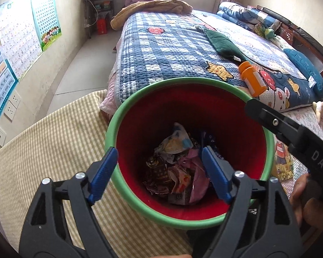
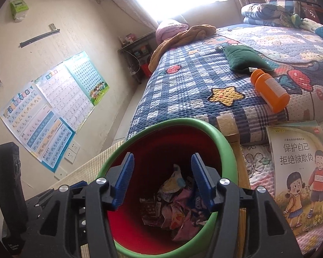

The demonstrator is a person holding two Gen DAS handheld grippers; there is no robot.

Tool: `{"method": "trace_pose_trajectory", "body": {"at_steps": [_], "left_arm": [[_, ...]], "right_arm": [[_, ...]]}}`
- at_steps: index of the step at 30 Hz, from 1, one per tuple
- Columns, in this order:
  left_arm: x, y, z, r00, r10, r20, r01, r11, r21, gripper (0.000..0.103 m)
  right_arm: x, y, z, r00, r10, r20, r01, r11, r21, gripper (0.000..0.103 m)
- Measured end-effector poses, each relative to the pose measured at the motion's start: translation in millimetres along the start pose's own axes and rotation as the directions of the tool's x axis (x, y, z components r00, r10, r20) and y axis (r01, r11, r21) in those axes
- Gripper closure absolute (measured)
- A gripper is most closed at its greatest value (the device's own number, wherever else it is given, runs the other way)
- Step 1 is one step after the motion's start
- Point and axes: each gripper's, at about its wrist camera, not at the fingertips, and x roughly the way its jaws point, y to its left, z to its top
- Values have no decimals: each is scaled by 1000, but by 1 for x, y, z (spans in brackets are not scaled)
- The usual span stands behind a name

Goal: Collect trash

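A red bin with a green rim [image 1: 137, 99] [image 2: 226, 148] stands beside the bed. Crumpled wrappers [image 1: 178, 163] [image 2: 174, 206] lie heaped at its bottom. My left gripper [image 1: 158, 152] hangs over the bin's near rim, jaws spread wide and empty, one blue pad outside the rim and one above the trash. My right gripper [image 2: 161, 161] also points into the bin, open with nothing between its pads; its black body [image 1: 290, 131] shows in the left wrist view at the right. An orange bottle [image 1: 253, 79] [image 2: 269, 90] lies on the bed quilt.
The bed with a blue checked quilt [image 1: 172, 49] [image 2: 183, 81] fills the far side, with a green cushion [image 1: 224, 43] [image 2: 245, 58] on it. A children's book [image 2: 301, 172] lies right of the bin. A yellow checked cloth [image 1: 53, 137] lies under the bin. Posters [image 2: 53, 111] hang on the left wall.
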Motion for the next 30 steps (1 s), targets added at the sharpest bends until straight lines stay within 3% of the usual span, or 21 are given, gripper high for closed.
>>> {"method": "trace_pose_trajectory", "body": {"at_steps": [3,5,9,14,20,30], "left_arm": [[-8,4,-3,1000,6,-1,-6,1000,10,7],[-14,8,-6,1000,-1,-12,1,1000,10,6],[-35,17,-12,1000,-6,-4,6,1000,3,6],[-65,36,-32,1000,0,11,0,1000,-10,6],[-97,76,-73,999,48,5,-47,995,-89,6],[-158,155,-154,976,214,35,-197,943,-270,6]], "right_arm": [[-4,2,2,1000,-3,11,3,1000,0,31],[-5,7,3,1000,-8,8,8,1000,-19,16],[-11,24,5,999,-30,13,31,997,-65,8],[-31,58,-2,1000,-17,21,19,993,-118,7],[-54,104,-27,1000,-3,25,7,982,-188,7],[-61,180,-90,999,-3,-32,-8,934,-358,7]]}}
